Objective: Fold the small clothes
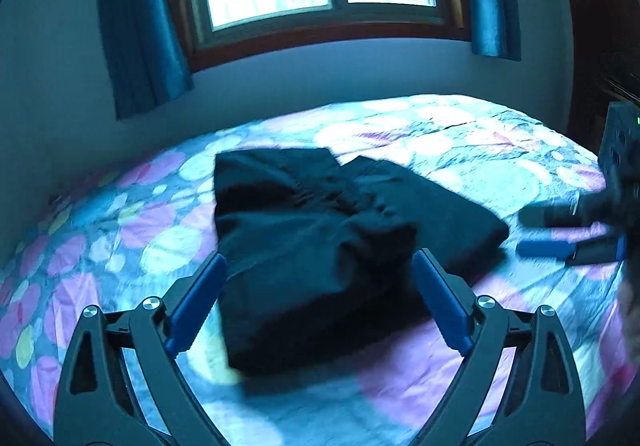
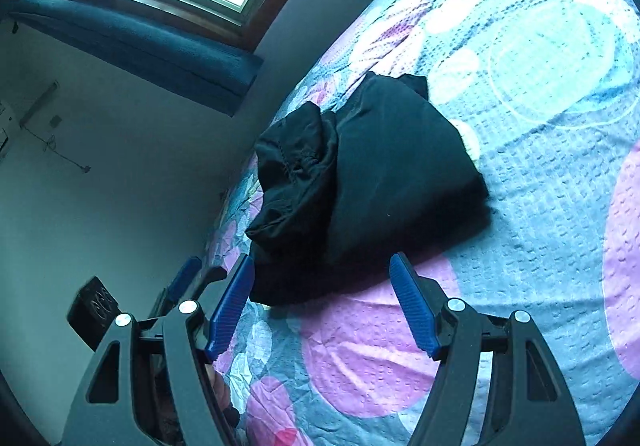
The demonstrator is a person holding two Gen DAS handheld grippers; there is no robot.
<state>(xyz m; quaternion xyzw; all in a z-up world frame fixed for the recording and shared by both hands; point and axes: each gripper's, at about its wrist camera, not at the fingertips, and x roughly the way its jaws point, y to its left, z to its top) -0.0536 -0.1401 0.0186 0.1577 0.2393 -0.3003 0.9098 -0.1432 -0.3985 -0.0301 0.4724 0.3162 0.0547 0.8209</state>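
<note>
- The left gripper (image 1: 320, 266) hangs over the near part of the black garment (image 1: 320, 242), its fingers (image 1: 200, 302) spread wide and released, nothing pinched; the cloth lies straight ahead and below them.
- The black garment, partly folded, lies on the bed (image 1: 460, 366) toward its window-side edge, its bunched waistband end (image 2: 292, 166) on the left and its flat panel on the right, long axis running left to right.
- The right gripper (image 2: 322, 270) sits off the garment's near right corner, fingers (image 2: 412, 306) apart and empty; by my reading, the left is nearer.
</note>
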